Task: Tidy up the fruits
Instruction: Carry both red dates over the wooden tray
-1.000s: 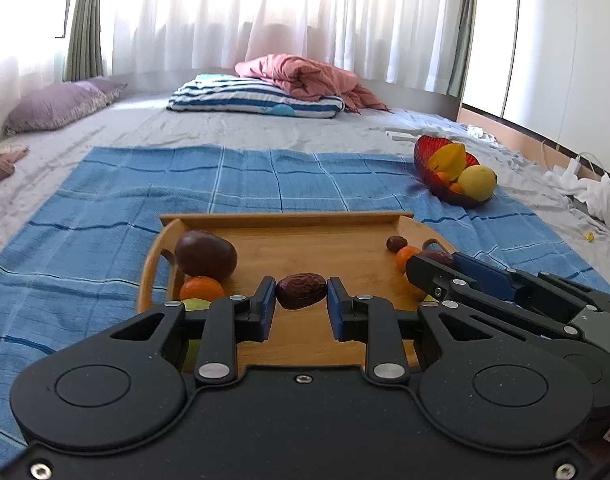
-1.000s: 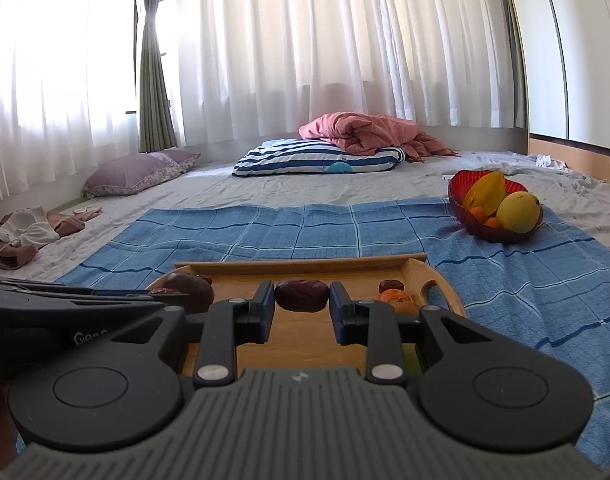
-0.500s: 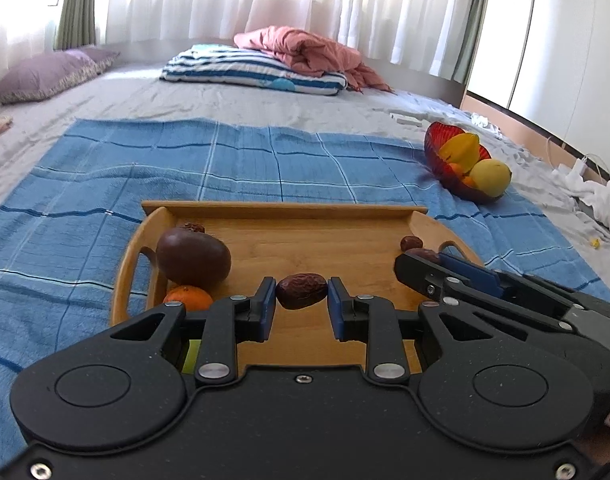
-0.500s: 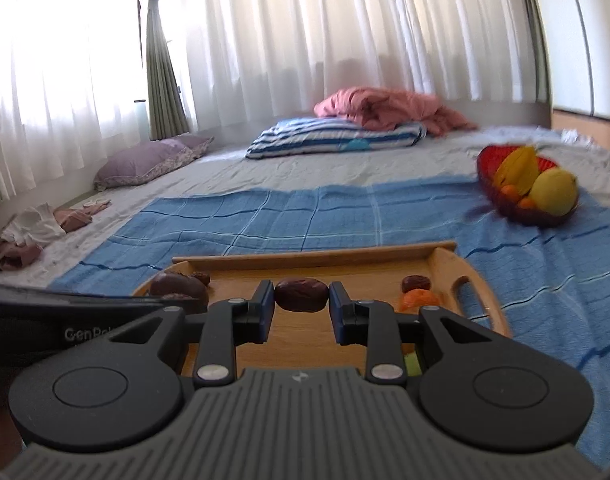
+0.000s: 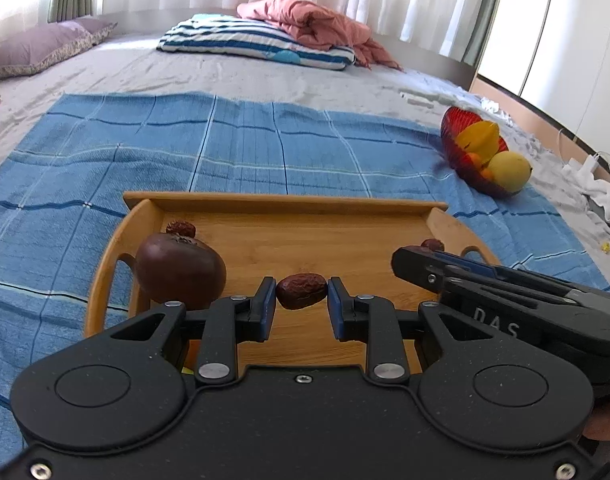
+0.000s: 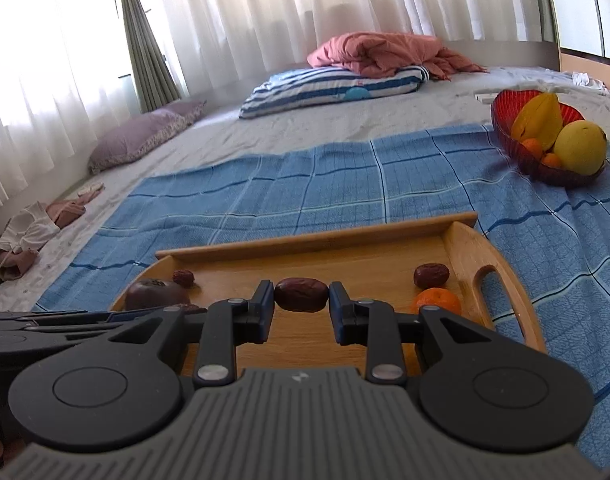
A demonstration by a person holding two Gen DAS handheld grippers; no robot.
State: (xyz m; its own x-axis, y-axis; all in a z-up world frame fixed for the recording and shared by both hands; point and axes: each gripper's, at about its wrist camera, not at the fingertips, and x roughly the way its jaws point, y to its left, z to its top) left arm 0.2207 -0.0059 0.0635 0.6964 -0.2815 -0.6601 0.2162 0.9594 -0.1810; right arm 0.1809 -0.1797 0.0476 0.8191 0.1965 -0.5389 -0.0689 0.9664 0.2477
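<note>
My left gripper [image 5: 301,300] is shut on a wrinkled red date [image 5: 301,291] above the wooden tray [image 5: 289,204]. My right gripper [image 6: 301,300] is shut on another red date [image 6: 301,294] over the same tray [image 6: 461,236]. On the tray lie a large dark purple fruit [image 5: 181,270], a small date [image 5: 181,229] behind it, another date [image 6: 431,275] and an orange [image 6: 439,300] at the right end. The right gripper shows in the left wrist view [image 5: 417,264] beside the left one.
A red bowl [image 6: 505,128] with yellow fruit and oranges sits on the blue cloth [image 6: 325,184] to the far right. A striped pillow [image 6: 333,84], a pink blanket, a purple pillow [image 6: 141,140] and loose clothes [image 6: 29,232] lie farther off.
Both grippers have risen and tilted down with their dates still held; the tray now shows lower and fuller in both views.
</note>
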